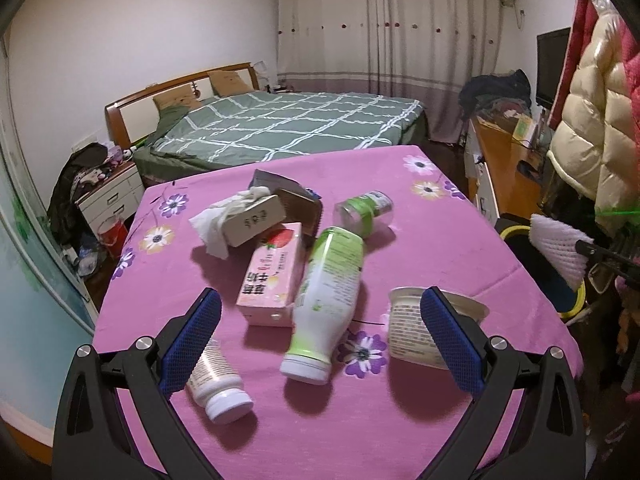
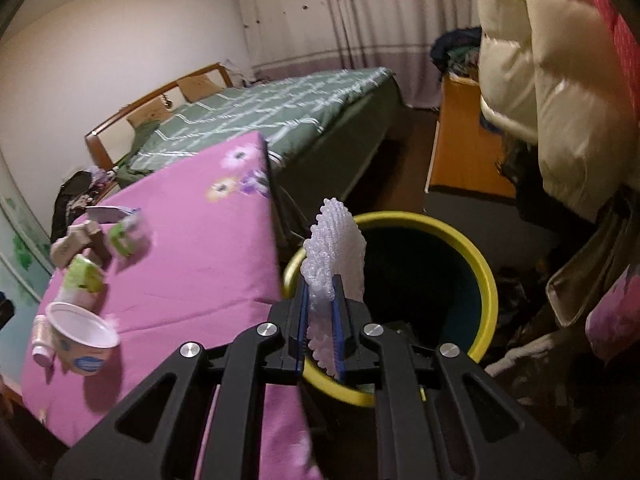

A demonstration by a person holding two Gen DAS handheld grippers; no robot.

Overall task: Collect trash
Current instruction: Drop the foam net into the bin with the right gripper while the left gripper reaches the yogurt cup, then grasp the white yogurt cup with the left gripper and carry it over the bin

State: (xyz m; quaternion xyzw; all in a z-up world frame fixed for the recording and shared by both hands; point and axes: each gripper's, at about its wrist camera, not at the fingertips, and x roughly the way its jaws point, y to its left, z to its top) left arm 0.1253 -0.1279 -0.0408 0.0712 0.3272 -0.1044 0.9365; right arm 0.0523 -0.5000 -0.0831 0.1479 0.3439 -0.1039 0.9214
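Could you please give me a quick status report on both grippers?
Right gripper shut on foam net, over yellow-rimmed bin. Left gripper open above green bottle. Nothing blocking.

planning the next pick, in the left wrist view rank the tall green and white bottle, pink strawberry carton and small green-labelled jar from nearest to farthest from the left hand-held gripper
1. Tall green and white plastic bottle: lying between the open fingers of the left hand-held gripper, nearest.
2. Pink strawberry carton: just left of the bottle, farther back.
3. Small green-labelled jar: lying behind the bottle, farthest.
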